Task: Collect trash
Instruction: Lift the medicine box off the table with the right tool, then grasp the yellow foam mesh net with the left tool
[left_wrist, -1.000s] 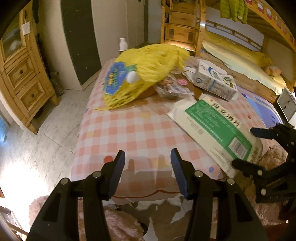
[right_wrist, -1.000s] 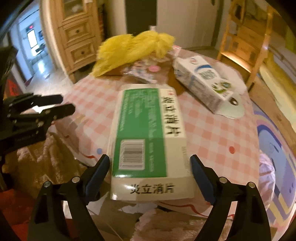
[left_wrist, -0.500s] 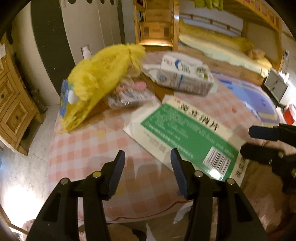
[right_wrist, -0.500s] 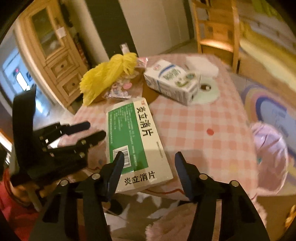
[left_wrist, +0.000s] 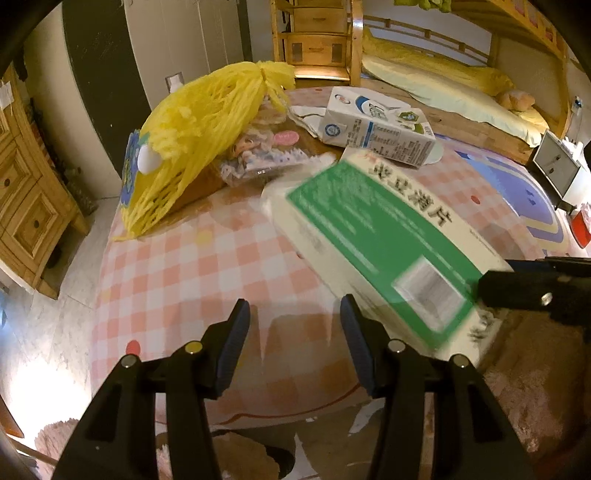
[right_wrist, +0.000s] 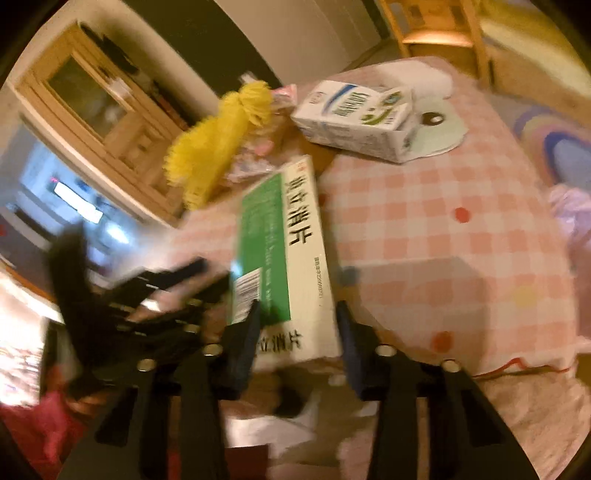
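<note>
The green-and-white box (right_wrist: 284, 258) sits at the near edge of the bench (right_wrist: 461, 258), its near end between the jaws of the right gripper (right_wrist: 297, 343). Those jaws have just been closing and now appear to press on the box's two long sides; the left pad's contact is plain, the right pad's is blurred but looks made. In the left wrist view the box (left_wrist: 373, 243) looks tilted, far end on the checked cloth, though blur leaves this uncertain.

The left gripper (left_wrist: 291, 338) hangs above the bench edge just beside the box, jaws apart with nothing between them.

Further back lie a milk carton (left_wrist: 376, 129), a yellow net bag (left_wrist: 199, 140) and a clear wrapper (left_wrist: 258, 155), still uncollected.

Risks, as judged: the grip is at one end only, so the long box may pivot and slip out. A thin carton may crush under pressure. The two grippers are close together and could collide.
</note>
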